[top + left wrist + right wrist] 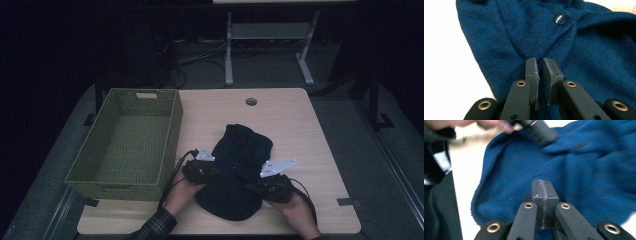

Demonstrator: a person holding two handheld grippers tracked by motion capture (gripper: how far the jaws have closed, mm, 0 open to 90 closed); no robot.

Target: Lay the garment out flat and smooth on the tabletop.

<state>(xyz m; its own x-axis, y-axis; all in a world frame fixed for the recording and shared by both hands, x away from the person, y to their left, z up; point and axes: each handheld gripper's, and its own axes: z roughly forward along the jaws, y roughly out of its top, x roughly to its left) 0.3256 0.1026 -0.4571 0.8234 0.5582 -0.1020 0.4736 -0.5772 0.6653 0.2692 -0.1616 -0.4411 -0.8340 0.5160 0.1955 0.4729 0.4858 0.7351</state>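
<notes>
Wooden table [300,130] on grey carpet [360,140], dark room

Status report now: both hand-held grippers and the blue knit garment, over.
Left hand-held gripper nearly shut, narrow gap, over the blue knit garment. Right hand-held gripper shut, above it. Green basket apart, left of the garment.

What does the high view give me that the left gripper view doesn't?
High view alone: the green basket left of the garment, the table with its hole, and both claws, left claw and right claw, at the garment's near sides. Left gripper view alone: a dark button and the knit's weave. Both: the dark blue knitted garment.
</notes>
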